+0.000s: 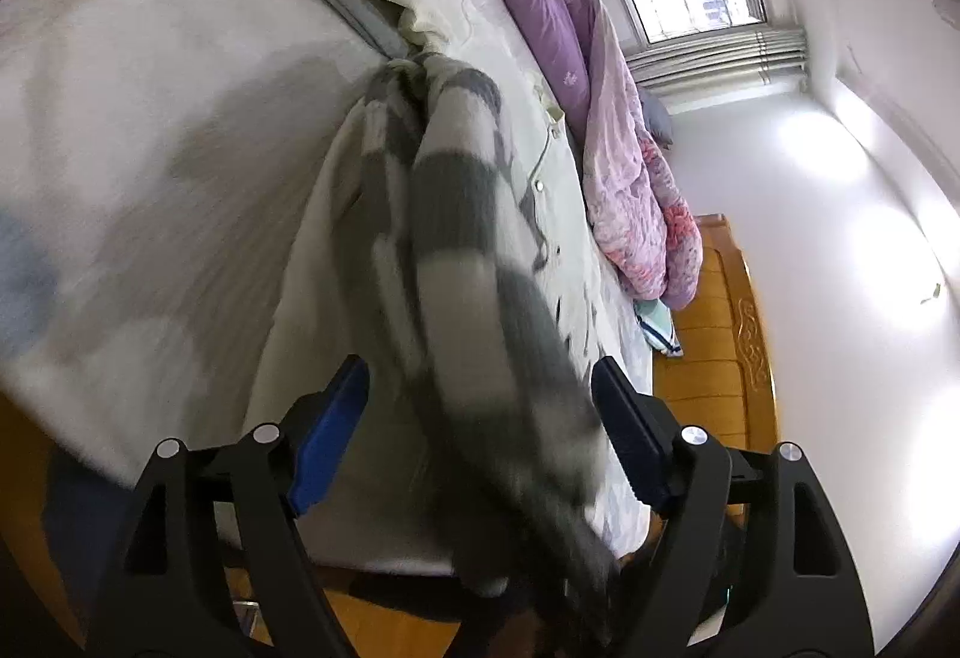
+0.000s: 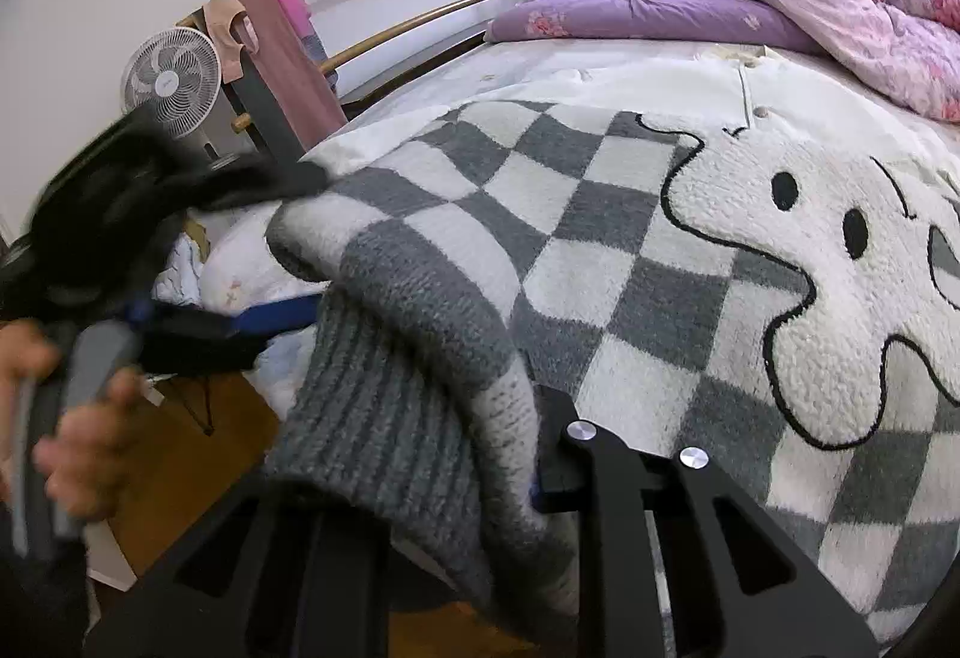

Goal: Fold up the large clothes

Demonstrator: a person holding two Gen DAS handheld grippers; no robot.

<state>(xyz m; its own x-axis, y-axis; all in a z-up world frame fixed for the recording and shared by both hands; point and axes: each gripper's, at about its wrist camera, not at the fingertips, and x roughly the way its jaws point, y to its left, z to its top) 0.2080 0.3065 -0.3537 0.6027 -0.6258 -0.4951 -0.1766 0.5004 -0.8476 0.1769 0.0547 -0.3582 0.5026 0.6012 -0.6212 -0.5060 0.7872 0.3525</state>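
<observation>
A grey-and-white checkered fleece sweater (image 2: 600, 238) with a white cartoon face lies spread on the bed. Its ribbed grey hem (image 2: 384, 418) hangs over the bed's edge. My right gripper (image 2: 474, 484) is shut on the hem; only its right finger (image 2: 555, 454) shows, the other is under the cloth. In the left wrist view a sleeve of the sweater (image 1: 468, 262), blurred, hangs between the wide-apart blue pads (image 1: 327, 436) of my left gripper (image 1: 480, 424), which is open. The left gripper also shows in the right wrist view (image 2: 240, 322), at the left beside the sweater's corner.
The bed has a white sheet (image 1: 150, 147) and a purple floral quilt (image 2: 750, 15) piled at the far side. A wooden bed frame (image 1: 714, 346) and wooden floor (image 2: 180, 466) lie below. A standing fan (image 2: 174, 81) and a rack with hung clothes (image 2: 282, 57) stand beside the bed.
</observation>
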